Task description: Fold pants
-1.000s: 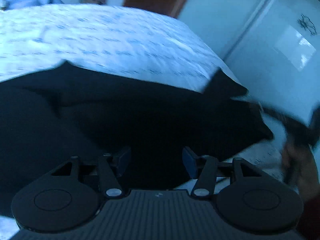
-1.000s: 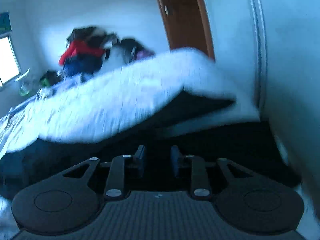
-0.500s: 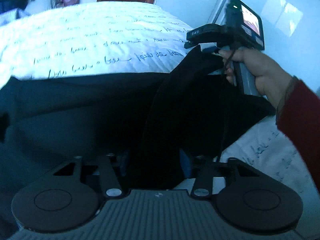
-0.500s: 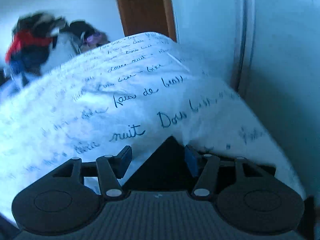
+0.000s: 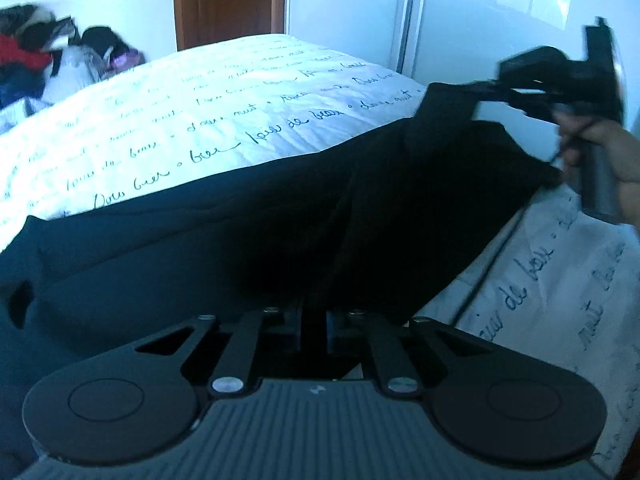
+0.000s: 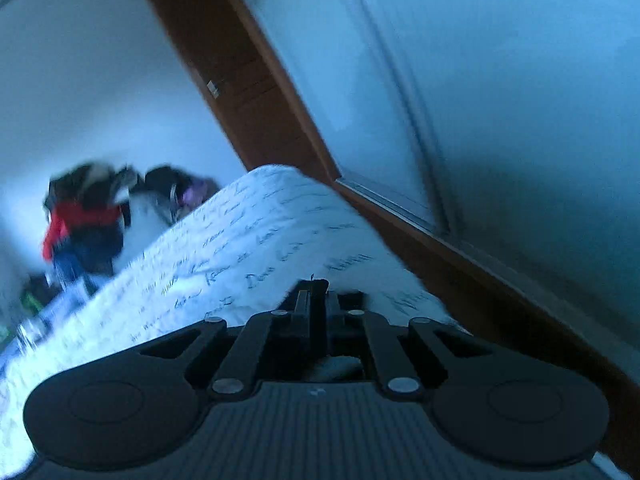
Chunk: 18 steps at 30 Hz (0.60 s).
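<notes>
Both corners are pinched, so now it's all about keeping them level. Far left of the bed [image 5: 248,92] sits a blurry clothes pile [image 5: 44,52], well clear of things. The black pants [image 5: 248,240] lie across the near edge of the bed, one end lifted off it. Left gripper [image 5: 313,326] is squeezed nearly closed on a fold of the fabric; over at the bed's right corner the right gripper [image 5: 496,90] is clamped the same way on the raised corner. I'd carry both ends over together, fabric taut, or the fold skews.
</notes>
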Tool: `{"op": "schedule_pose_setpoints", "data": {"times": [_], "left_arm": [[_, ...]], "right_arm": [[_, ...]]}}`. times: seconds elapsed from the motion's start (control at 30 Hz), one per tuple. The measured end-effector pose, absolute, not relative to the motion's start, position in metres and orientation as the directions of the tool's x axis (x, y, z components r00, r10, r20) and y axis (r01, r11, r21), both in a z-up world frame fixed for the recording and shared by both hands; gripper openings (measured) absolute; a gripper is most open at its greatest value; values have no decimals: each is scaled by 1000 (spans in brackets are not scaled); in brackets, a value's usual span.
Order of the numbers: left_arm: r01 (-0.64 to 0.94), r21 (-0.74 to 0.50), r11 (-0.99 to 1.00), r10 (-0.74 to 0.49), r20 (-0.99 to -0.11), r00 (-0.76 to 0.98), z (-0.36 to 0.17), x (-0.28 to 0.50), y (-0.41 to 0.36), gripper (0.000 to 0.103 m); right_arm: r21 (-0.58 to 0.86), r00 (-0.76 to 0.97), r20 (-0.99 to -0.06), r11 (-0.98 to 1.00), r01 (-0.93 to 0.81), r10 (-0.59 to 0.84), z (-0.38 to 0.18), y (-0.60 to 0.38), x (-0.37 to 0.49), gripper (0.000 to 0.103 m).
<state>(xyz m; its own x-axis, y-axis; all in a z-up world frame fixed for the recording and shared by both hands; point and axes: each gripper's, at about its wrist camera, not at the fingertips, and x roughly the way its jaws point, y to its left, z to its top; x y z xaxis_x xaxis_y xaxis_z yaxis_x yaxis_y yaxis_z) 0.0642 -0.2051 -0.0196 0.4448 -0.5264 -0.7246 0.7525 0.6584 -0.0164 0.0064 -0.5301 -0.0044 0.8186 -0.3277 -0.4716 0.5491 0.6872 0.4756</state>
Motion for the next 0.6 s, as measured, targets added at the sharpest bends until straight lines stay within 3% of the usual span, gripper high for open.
{"op": "schedule_pose_setpoints", "data": {"times": [0.33,0.47,0.6], "left_arm": [[735,11,678,-497,-730,469,-23,65,-213,16],[731,19,682,-490,-730,476,-22,61,-214,16],[728,19,686,-490,-727,481,-23,60,-214,16]], "right_arm": [[743,872,-456,464,482,-177,-55,-560,-28,10],[773,887,-435,442,455,-152,-59,-564,-19,21],[818,904,-409,388,425,-128,-66,-569,-13,21]]}}
